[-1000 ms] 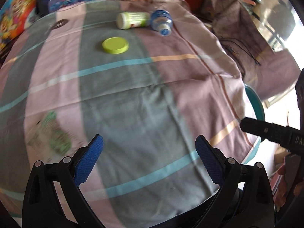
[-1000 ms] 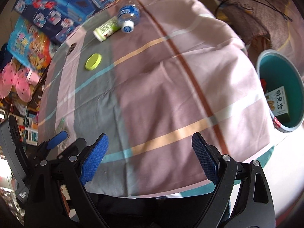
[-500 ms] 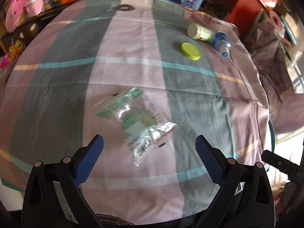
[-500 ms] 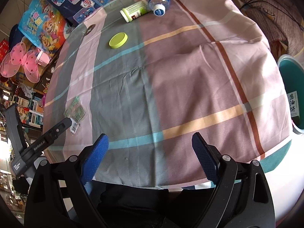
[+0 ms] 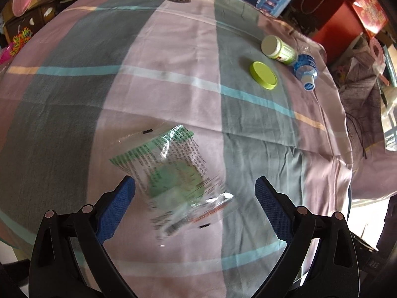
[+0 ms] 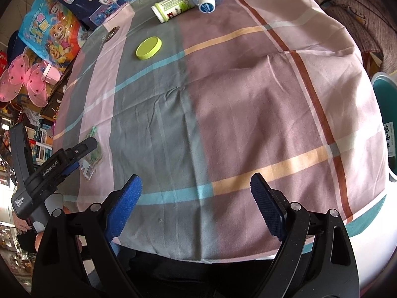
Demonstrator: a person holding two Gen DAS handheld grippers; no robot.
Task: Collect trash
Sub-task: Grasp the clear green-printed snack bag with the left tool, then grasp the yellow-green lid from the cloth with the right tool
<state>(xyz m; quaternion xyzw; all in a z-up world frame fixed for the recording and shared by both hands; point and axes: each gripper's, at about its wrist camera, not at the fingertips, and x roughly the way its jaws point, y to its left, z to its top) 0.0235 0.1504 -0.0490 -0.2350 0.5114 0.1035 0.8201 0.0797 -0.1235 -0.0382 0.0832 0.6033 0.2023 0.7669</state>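
On the big striped pink-and-grey tablecloth [image 5: 173,49], my left gripper [image 5: 194,198] is wide open around the crinkly clear-and-green plastic wrapper [image 5: 173,173]. It looks light, soft and slippery, so I'd pinch its middle. My right gripper [image 6: 196,201] is open, empty.

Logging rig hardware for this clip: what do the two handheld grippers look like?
Both match: black plastic frames with silver rivets and blue, cross-hatched pads on the jaws. The left gripper seen from the right wrist camera shows a dark grey body with white "GenRobot.AI" lettering. The right gripper looks the same up close. No cables or sleeves visible.
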